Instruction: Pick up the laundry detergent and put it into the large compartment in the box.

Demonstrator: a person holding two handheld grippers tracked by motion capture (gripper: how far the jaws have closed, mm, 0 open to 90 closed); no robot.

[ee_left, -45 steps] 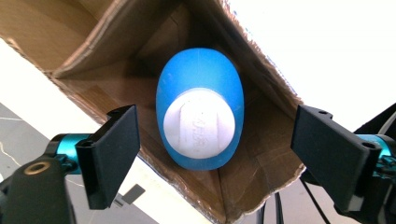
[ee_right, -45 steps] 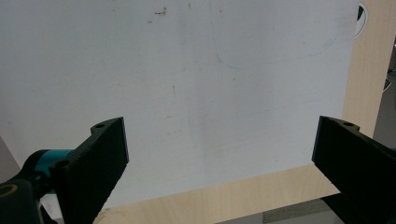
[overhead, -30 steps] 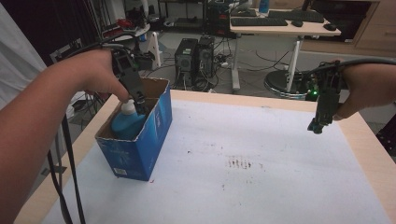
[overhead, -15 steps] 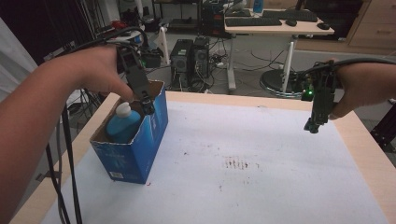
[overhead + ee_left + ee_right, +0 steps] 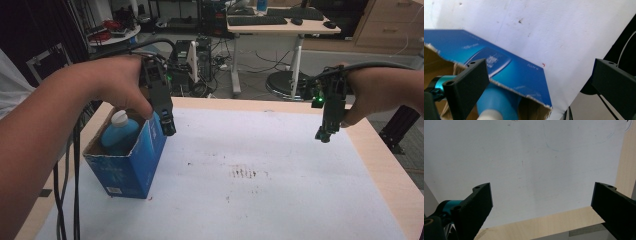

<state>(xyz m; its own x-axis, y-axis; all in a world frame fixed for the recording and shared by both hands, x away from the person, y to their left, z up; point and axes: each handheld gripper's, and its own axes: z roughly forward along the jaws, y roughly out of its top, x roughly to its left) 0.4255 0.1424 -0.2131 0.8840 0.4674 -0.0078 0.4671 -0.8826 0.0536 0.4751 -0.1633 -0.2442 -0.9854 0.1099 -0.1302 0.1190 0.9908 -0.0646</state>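
On the left part of the tabletop (image 5: 280,200), seen from the high view, stands the blue carton (image 5: 131,165), open at the top, with the blue bottle (image 5: 118,134) upright inside it, white cap uppermost; the left claw (image 5: 169,129) hangs just past the carton's far right corner, holding nothing; the right claw (image 5: 324,134) hovers well apart from the carton, over the tabletop's far right edge, also empty.

In the left gripper view, the carton (image 5: 506,65) lies below the released left claw (image 5: 539,85), jaws spread wide, one over the carton's mouth and one outside its wall; the bottle (image 5: 499,102) sits against the near wall, shoulder and pale cap in sight; the torn cardboard rim looks thin and soft, likely to buckle if squeezed hard.

In the right gripper view, the right claw (image 5: 541,207) is open over bare white tabletop (image 5: 536,157), away from the carton.

By my judgement the bottle is smooth plastic, stiff but slippery, with some weight if full; the neck under the cap is the surest hold; the carton is better pinched low on a wall.
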